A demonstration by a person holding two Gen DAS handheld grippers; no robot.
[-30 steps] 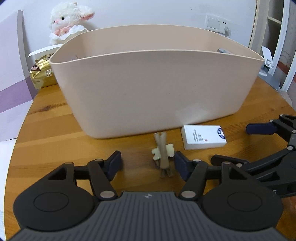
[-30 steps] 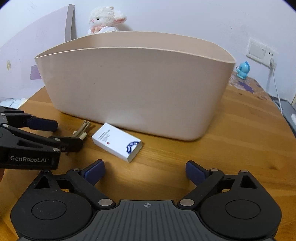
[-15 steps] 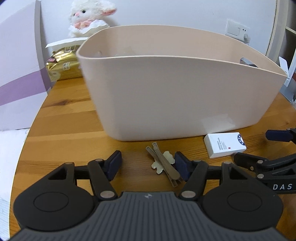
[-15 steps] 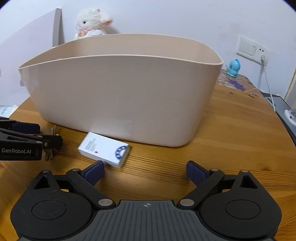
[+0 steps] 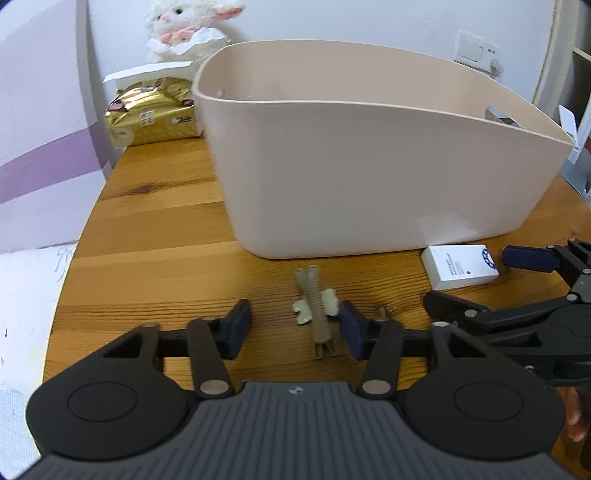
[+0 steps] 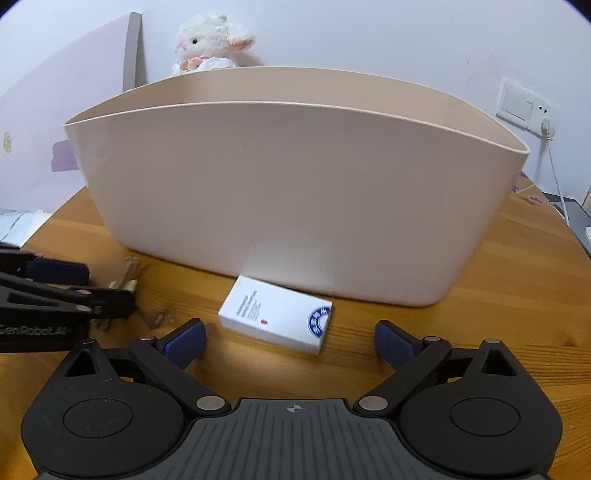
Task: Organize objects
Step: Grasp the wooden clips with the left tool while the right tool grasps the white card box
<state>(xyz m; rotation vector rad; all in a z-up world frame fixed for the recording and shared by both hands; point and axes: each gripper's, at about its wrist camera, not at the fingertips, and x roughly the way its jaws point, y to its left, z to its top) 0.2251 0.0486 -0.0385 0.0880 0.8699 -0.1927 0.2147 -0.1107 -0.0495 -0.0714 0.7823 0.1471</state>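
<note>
Landmark: large beige plastic tub on the round wooden table. Tan hair clip with pale bow lies just in front of the tub, inside the wide-open left gripper, next to its right pad. White rectangular box with blue emblem sits at the tub's base, ahead of the wide-open right gripper.

A white plush lamb sits against the wall, behind the far edge of the wooden tabletop. A golden packet lies on the tabletop just in front of the lamb. A white wall switch is far to the lamb's right.
</note>
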